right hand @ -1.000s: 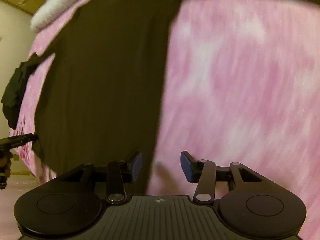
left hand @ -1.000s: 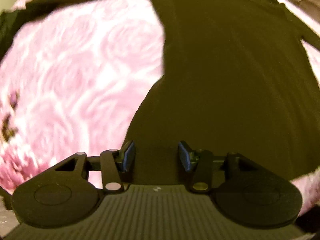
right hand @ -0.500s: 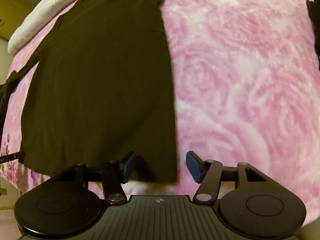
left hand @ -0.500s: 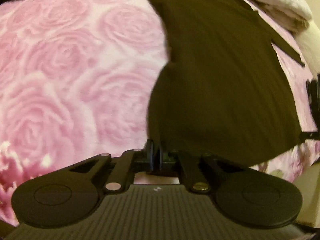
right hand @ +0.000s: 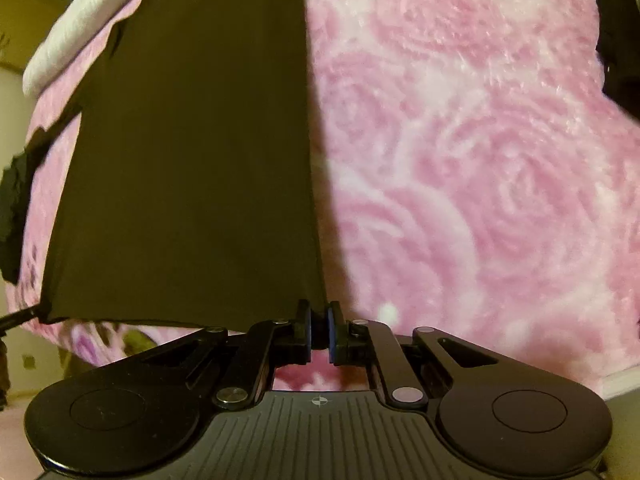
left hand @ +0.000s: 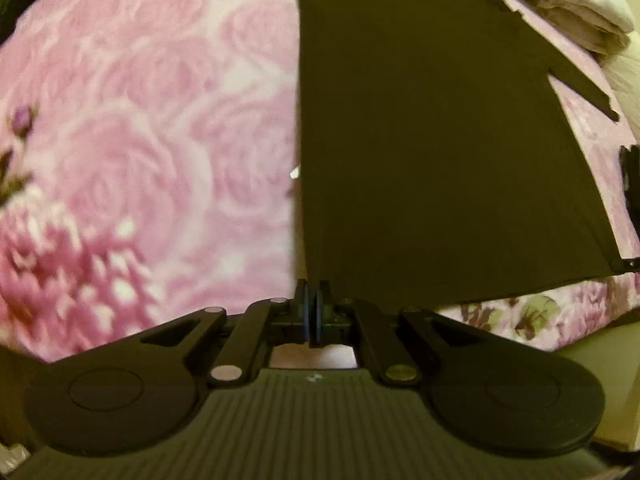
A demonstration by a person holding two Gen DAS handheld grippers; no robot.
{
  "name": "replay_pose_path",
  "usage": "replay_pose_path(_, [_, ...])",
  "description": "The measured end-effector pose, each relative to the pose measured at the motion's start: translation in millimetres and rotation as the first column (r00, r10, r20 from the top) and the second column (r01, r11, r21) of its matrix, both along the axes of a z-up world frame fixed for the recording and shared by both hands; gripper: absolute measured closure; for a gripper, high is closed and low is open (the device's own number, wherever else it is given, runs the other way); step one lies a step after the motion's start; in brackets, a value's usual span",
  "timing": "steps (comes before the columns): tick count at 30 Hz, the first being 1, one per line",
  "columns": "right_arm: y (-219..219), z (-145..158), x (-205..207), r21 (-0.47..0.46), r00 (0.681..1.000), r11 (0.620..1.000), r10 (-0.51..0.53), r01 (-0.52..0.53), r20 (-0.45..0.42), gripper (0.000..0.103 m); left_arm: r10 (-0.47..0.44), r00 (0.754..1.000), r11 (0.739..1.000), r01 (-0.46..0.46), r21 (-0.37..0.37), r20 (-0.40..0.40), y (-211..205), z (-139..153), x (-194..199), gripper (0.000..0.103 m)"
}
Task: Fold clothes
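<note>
A black garment (left hand: 440, 152) lies spread flat on a pink rose-patterned blanket (left hand: 140, 140). My left gripper (left hand: 311, 312) is shut on the garment's near left hem corner. In the right wrist view the same garment (right hand: 192, 160) fills the left half, and my right gripper (right hand: 319, 334) is shut on its near right hem corner. The hem runs stretched between the two grippers. The other gripper's tip shows at the far hem corner in each view.
White folded bedding (left hand: 560, 4) lies at the head of the bed beyond the garment, also in the right wrist view (right hand: 72, 44). A dark cloth (right hand: 618, 32) sits at the right edge. The blanket's near edge (left hand: 520, 320) drops off just past the hem.
Both grippers went from open to shut on the hem corners, the left first, then the right. The hem now looks pulled straight between them.
</note>
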State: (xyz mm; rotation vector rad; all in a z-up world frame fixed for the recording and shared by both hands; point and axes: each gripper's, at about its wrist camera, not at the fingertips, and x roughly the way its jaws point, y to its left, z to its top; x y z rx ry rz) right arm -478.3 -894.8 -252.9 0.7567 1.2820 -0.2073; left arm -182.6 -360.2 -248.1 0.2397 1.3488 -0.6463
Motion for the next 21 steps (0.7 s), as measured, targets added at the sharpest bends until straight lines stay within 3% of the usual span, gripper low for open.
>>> replay_pose_path(3, [-1.2,1.7,6.6,-0.025,0.999,0.999,0.027,-0.028,-0.025,0.093,0.006,1.000,0.998,-0.006,0.056,-0.009,-4.9,0.6,-2.7,0.098])
replay_pose_path(6, [12.6,19.9,22.8,-0.150,0.991,0.981,0.110,-0.121,-0.075,0.076,0.005,1.000,0.997,-0.006,0.083,0.014,0.9,20.2,-2.9,0.094])
replay_pose_path(9, [18.4,47.1,35.7,-0.211,0.990,0.967,0.135,-0.140,-0.036,0.070,0.043,0.996,0.995,-0.049,0.084,0.077,17.6,51.3,6.1,0.093])
replay_pose_path(14, [46.1,80.0,81.5,-0.230,0.983,0.961,0.172,-0.154,0.060,0.065,0.066,0.978,0.992,-0.086,0.094,0.199,42.5,88.7,52.2,0.080])
replay_pose_path(18, [81.5,102.7,129.5,-0.243,0.965,0.954,0.217,-0.177,0.150,0.063,-0.006,0.943,0.989,-0.043,0.138,0.334,58.1,109.4,108.5,0.072])
replay_pose_path(21, [126.8,107.5,171.8,-0.252,0.947,0.948,0.249,-0.195,0.202,0.062,-0.127,0.895,0.977,0.037,0.212,0.428,66.4,107.5,163.0,0.066])
